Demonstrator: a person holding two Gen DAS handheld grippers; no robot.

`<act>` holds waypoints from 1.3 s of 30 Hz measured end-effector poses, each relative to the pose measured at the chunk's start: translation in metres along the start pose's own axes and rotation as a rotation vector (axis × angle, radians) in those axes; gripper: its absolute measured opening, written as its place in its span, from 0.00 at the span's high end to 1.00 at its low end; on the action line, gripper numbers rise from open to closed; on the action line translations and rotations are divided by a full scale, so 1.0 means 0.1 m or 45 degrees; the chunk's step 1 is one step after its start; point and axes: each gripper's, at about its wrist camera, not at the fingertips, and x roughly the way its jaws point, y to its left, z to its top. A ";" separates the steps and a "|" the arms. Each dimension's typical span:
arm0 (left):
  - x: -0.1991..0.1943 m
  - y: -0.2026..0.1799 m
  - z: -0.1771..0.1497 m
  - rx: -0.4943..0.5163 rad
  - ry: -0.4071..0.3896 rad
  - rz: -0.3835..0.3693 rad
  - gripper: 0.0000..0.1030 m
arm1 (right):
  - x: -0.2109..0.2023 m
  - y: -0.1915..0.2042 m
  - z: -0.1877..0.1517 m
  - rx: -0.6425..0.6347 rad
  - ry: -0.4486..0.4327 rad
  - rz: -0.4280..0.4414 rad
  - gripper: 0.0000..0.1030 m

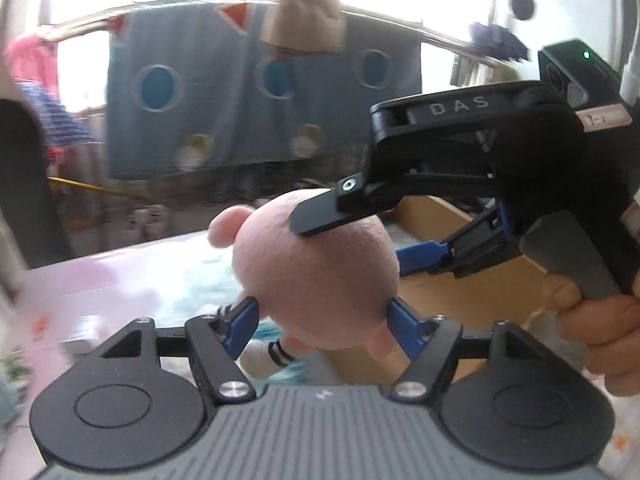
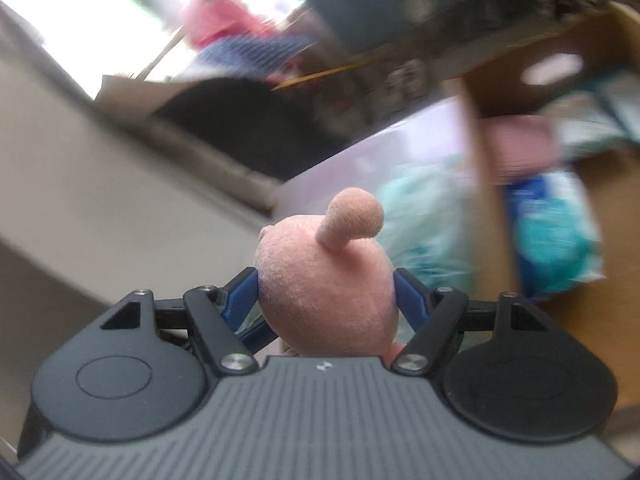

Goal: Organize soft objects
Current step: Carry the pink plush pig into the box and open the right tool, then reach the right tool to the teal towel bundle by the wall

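Observation:
A round pink plush toy [image 1: 316, 276] with small stubby limbs hangs in the air, held by both grippers at once. In the left wrist view my left gripper [image 1: 322, 314] is shut on its lower part, a blue pad pressing each side. My right gripper [image 1: 360, 236] comes in from the right, one black finger lying over the top of the toy and a blue pad on its right side. The right wrist view shows the same plush toy [image 2: 324, 268] squeezed between the pads of my right gripper [image 2: 326, 294], with one pink limb [image 2: 354, 216] sticking up.
An open cardboard box [image 1: 444, 292] stands to the right on the table; its wall [image 2: 480, 168] encloses teal and blue soft packs [image 2: 556, 240]. A hand [image 1: 600, 332] grips the right tool's handle. A white limb with black stripes [image 1: 262, 358] shows below the toy. Laundry hangs behind.

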 end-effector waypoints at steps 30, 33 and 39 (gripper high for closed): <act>-0.04 0.93 -0.34 -0.174 0.176 0.339 0.30 | 1.20 -1.19 0.63 -0.115 -0.021 -0.836 0.18; -0.09 0.96 -0.39 -0.185 0.164 0.334 0.30 | 0.97 -1.25 0.64 -0.035 -0.059 -0.821 0.18; -0.29 1.07 -0.51 -0.189 0.138 0.369 0.30 | 0.51 -1.30 0.66 0.112 -0.129 -0.745 0.18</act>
